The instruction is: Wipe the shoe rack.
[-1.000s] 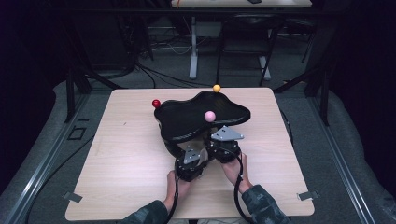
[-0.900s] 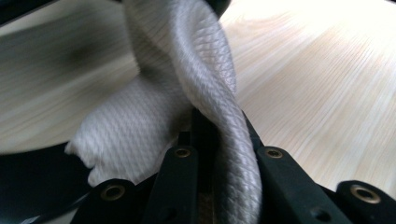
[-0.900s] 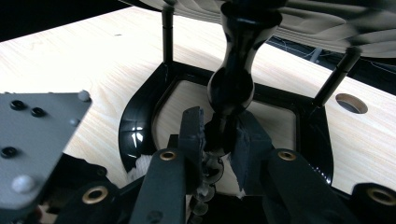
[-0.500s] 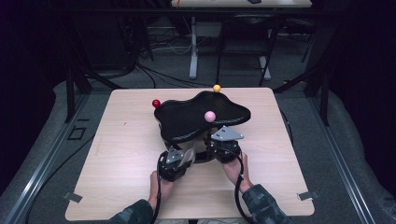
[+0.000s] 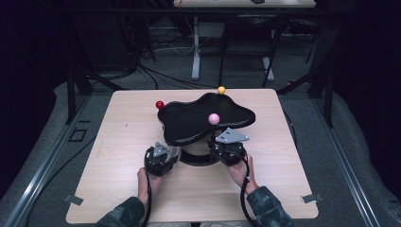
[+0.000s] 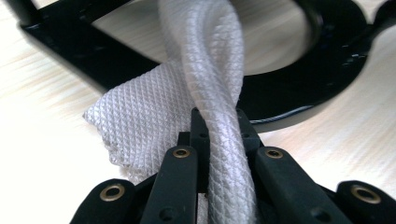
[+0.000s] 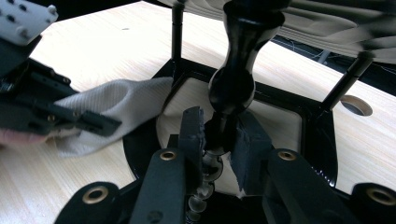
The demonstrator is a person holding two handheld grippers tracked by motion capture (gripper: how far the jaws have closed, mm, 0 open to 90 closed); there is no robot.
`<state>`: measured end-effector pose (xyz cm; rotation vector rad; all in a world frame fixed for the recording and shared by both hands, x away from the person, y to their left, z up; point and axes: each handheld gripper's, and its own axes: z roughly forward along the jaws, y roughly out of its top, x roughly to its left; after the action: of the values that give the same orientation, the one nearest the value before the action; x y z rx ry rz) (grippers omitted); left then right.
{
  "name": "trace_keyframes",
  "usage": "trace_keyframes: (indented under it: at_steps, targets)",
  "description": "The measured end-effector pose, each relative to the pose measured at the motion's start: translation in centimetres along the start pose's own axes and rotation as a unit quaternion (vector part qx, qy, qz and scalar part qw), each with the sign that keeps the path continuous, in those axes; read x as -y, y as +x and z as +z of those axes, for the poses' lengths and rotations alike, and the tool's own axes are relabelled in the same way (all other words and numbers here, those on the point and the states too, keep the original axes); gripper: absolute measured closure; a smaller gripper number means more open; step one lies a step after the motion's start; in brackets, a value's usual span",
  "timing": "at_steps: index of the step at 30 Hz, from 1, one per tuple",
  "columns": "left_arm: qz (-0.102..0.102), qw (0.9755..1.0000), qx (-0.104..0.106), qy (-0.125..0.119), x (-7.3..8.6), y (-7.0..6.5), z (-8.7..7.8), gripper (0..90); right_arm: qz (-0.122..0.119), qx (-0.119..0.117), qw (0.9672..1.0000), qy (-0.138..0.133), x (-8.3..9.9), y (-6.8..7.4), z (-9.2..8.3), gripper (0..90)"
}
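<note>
While three balls point(image 5: 214, 118) are being carried on one black stand point(image 5: 206, 121), wide bare table point(image 5: 123, 142) is being left to its left. One cloth point(image 6: 210, 93) is being pinched by the left gripper point(image 6: 218, 122), beside the base. The stand's post point(image 7: 232, 84) is being clamped by the right gripper point(image 7: 218, 128).

One black stand point(image 5: 189, 120), three balls point(image 5: 214, 118), one white cloth point(image 6: 140, 116), two grippers point(image 5: 161, 158)

Cloth point(image 6: 140, 116) lies left of stand's post point(image 7: 232, 84)
</note>
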<state>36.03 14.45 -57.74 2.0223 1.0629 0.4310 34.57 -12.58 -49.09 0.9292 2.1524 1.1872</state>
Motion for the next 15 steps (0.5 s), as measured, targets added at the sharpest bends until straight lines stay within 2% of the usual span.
trace_keyframes:
  at_steps: [6, 9, 10, 12, 15]
  targets:
    - [-0.013, 0.9999, -0.007, 0.006, 0.2, 1.4, -0.2, 82.8, -0.006, -0.007, 1.0000, 0.002, 0.2, -0.5, -0.4, 75.1]
    - [-0.020, 0.9997, -0.009, 0.006, 0.1, 1.9, -0.4, 82.7, -0.007, -0.014, 0.9999, 0.002, 0.4, -0.8, -0.7, 75.0]
    - [-0.022, 0.9997, -0.010, 0.003, 0.1, 2.0, -0.6, 82.7, -0.009, -0.007, 0.9999, 0.007, 0.4, -0.8, -0.9, 75.0]
    - [-0.024, 0.9996, -0.012, -0.001, -0.1, 2.1, -0.8, 82.7, -0.011, -0.019, 0.9997, 0.004, 0.5, -1.1, -1.0, 75.0]
    - [-0.024, 0.9996, -0.014, -0.001, -0.1, 2.3, -0.9, 82.7, -0.016, -0.023, 0.9996, 0.008, 0.7, -1.4, -1.5, 75.0]
